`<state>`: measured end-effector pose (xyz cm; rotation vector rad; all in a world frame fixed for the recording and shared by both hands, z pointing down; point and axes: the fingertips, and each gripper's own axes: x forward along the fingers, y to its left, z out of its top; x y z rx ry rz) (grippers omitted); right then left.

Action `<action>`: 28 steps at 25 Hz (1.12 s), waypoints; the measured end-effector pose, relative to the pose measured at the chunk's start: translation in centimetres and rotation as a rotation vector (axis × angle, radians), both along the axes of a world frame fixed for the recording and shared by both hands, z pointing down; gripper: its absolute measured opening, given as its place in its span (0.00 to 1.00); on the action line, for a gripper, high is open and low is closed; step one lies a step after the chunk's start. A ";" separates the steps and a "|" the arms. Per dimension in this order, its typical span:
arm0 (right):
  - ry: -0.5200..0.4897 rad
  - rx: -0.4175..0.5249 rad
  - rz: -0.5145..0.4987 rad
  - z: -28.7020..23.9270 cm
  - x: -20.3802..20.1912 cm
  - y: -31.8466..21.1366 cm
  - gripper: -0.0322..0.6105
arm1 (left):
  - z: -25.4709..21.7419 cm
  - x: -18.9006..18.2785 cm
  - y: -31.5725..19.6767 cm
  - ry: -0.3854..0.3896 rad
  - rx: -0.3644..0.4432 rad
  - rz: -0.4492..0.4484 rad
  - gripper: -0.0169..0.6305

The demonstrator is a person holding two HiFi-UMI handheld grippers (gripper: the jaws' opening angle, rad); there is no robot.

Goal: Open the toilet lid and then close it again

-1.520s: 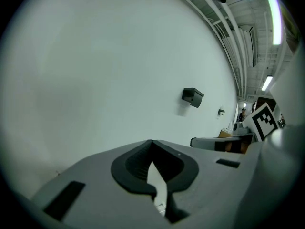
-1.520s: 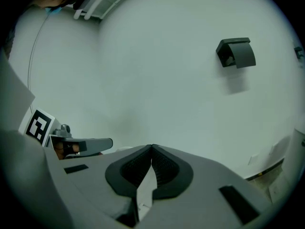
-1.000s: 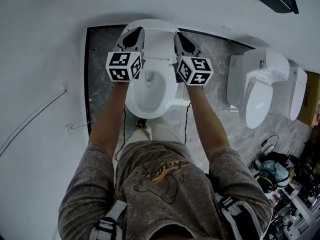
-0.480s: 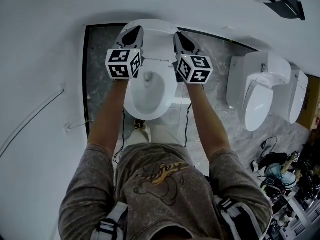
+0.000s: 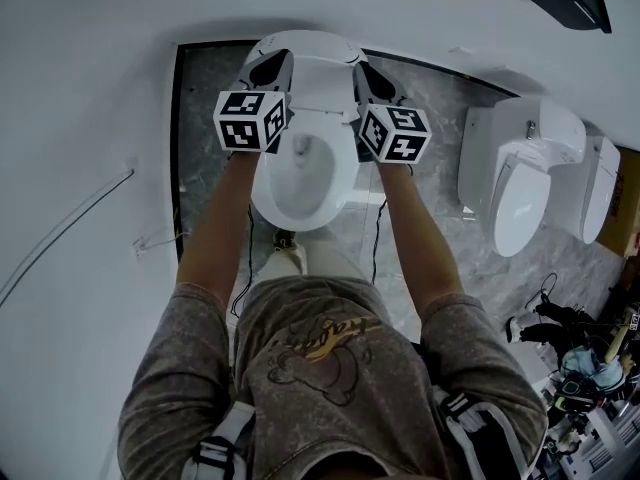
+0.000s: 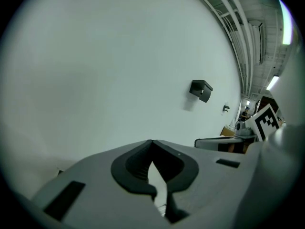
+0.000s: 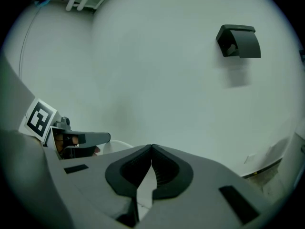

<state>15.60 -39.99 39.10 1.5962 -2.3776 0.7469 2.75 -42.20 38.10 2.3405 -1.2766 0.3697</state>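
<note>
I have the toilet [image 5: 298, 196] open, its lid [image 5: 312, 60] raised by the wall. The left gripper [image 5: 268, 70] is at the lid's left edge, the right gripper [image 5: 371, 76] at its right edge. Both jaws are closed tip to tip, holding nothing.

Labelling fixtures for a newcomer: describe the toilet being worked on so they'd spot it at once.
Three white toilets stand along the white wall on marbled floor. Take the leftmost toilet, straight ahead of the person, flanked by the left hand-held gripper and right hand-held gripper. Only its bowl lies open, lid raised; both neighbours look closed.
</note>
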 end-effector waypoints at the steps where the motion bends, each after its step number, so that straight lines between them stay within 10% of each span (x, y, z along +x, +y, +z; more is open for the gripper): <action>1: -0.003 0.000 0.005 -0.1 0.0 0.5 0.09 | -0.1 -0.1 0.5 -0.001 0.001 0.001 0.04; 28: -0.028 0.049 0.084 0.5 -2.7 19.2 0.09 | 0.3 -2.8 19.0 0.037 0.019 0.062 0.04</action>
